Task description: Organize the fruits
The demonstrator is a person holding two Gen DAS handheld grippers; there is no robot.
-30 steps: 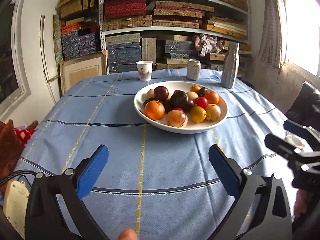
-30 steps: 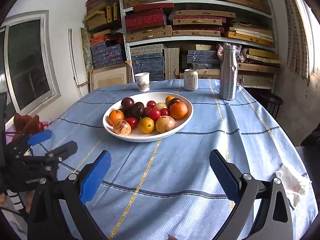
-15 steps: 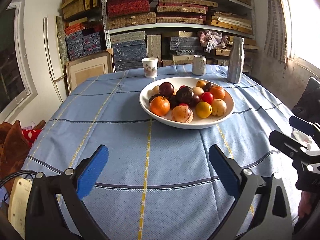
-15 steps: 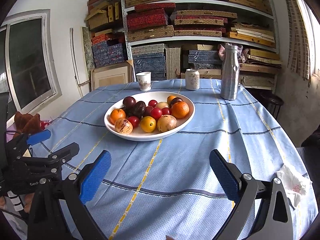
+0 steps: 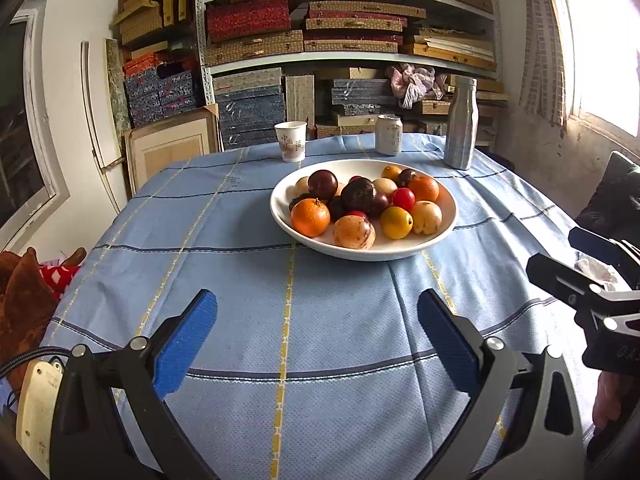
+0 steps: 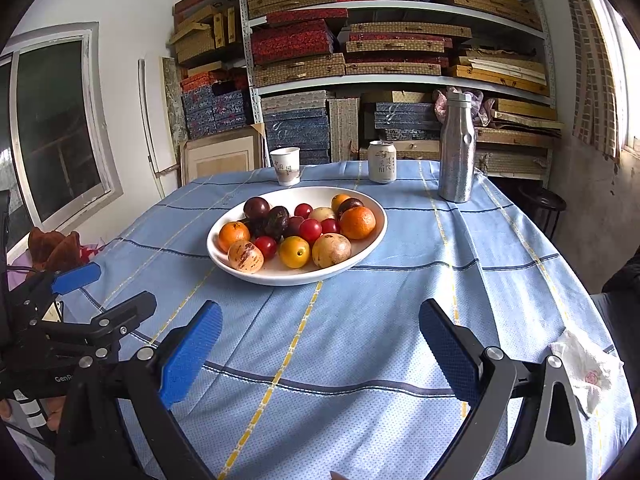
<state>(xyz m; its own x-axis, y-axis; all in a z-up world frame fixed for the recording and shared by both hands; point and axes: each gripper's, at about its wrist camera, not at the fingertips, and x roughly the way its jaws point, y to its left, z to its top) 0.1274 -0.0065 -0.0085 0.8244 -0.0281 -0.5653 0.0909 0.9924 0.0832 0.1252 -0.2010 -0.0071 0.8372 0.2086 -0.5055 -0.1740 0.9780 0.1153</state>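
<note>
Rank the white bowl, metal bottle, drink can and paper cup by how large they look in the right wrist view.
1. white bowl, by far the widest.
2. metal bottle, the tallest.
3. drink can and paper cup look alike; I can't rank them. All three stand behind the bowl, so nearness favours the bowl.

Bare blue checked cloth on the counter lies between both sets of wide-parted jaws and the shallow white bowl of mixed fruit, leaving that approach unobstructed. Behind the bowl stand a white paper cup, a pale drinks can and a tall silver metal bottle, well apart. A crumpled white tissue lies at the right edge.
</note>
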